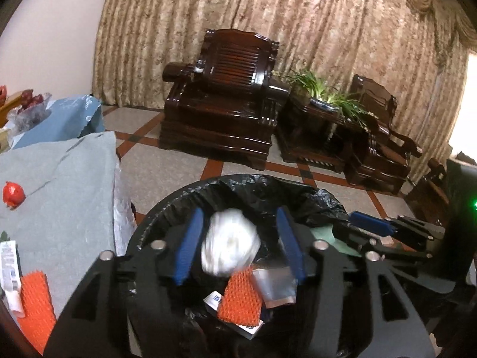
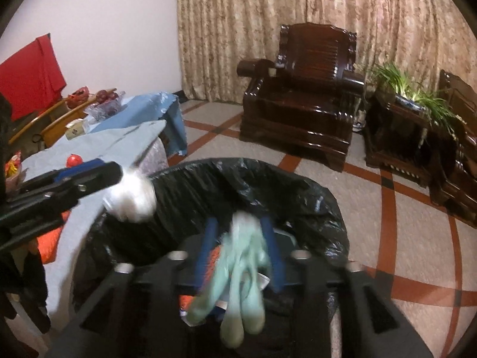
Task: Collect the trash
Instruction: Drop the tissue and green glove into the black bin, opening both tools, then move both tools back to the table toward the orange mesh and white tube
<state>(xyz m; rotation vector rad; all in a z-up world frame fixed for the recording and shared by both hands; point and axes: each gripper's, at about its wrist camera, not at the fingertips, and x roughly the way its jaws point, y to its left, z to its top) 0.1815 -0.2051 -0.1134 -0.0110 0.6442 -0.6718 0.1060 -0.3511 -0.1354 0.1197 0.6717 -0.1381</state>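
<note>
Left wrist view is showing left tongs [image 1: 240, 246] released around a blurred white wad [image 1: 229, 246]; only right wrist view is showing right tongs [image 2: 238, 253] released around a green glove [image 2: 238, 283] over the bin [image 2: 268, 176].

Your left gripper [image 1: 238, 246]: matte black angular frame, two ribbed blue finger pads [image 1: 189, 247], round silver screw heads (four visible). Your right gripper [image 2: 240, 255]: identical black frame, blue pads [image 2: 205, 253], silver screws.
</note>
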